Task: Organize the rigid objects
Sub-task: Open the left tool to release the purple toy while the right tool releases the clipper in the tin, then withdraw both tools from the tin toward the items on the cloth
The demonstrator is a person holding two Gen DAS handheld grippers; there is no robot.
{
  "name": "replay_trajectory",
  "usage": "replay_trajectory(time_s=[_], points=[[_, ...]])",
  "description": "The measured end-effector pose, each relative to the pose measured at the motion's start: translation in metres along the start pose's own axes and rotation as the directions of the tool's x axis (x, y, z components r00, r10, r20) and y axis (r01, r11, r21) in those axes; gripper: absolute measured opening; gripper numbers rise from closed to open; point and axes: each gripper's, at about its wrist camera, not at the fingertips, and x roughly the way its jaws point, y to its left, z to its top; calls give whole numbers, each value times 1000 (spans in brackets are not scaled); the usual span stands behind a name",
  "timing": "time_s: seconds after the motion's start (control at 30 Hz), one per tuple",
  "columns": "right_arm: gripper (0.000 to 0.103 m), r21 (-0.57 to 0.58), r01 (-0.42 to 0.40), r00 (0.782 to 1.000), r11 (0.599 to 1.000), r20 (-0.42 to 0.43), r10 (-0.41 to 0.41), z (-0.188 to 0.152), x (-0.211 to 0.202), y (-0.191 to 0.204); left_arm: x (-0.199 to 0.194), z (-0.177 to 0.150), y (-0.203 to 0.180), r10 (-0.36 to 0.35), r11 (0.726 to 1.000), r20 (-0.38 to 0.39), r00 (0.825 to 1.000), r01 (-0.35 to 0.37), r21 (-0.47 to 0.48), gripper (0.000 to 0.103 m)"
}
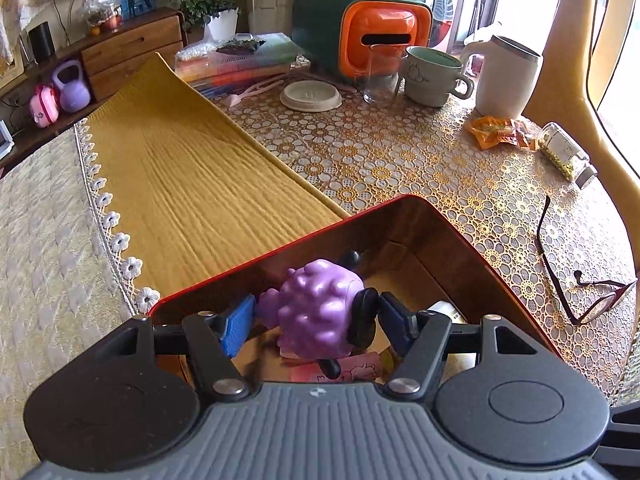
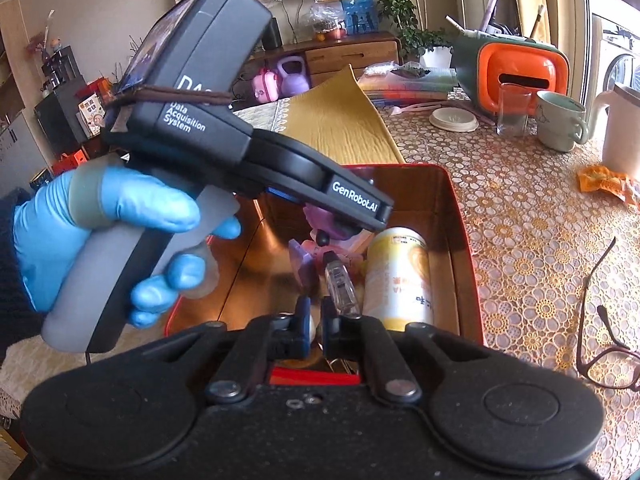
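A purple bumpy toy [image 1: 316,304] with black ears hangs between the blue pads [image 1: 240,322] of my left gripper [image 1: 317,320], which is shut on it over the open red tin [image 1: 400,198]. In the right wrist view a blue-gloved hand [image 2: 100,216] holds that left gripper [image 2: 340,228], tips down inside the red tin [image 2: 400,166], with the toy [image 2: 320,216] partly hidden beneath it. A yellow-and-white can [image 2: 400,276], a small clear bottle [image 2: 340,284] and pink cards lie in the tin. My right gripper [image 2: 317,320] is shut at the tin's near rim, holding nothing.
Eyeglasses [image 1: 580,292] lie right of the tin on the patterned tablecloth. A yellow cloth [image 1: 192,168] runs along the left. Farther back stand a drinking glass [image 1: 382,76], a mug [image 1: 434,76], a white jug [image 1: 508,76], an orange snack packet [image 1: 500,130] and a tipped jar [image 1: 566,156].
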Motion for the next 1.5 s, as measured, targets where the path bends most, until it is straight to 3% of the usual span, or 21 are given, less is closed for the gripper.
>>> replay_trajectory(time_s=[0.27,0.67,1.07,1.5], points=[[18,25,1,1000,1000,-9,-1,-1,2,-1,0,-1,1,-3,1000,3,1000,3,-3,67],[20,46,9,1000,999,3,-10,0,-3,1,-28,-5,1,-41,999,59,997,41,-2,70],[27,40,15,999,999,40,-17,4,-20,15,-81,-31,19,-72,997,118,990,75,-24,70],[40,13,16,997,1000,77,-17,9,-35,47,-155,-65,54,-13,997,206,978,28,-68,70]])
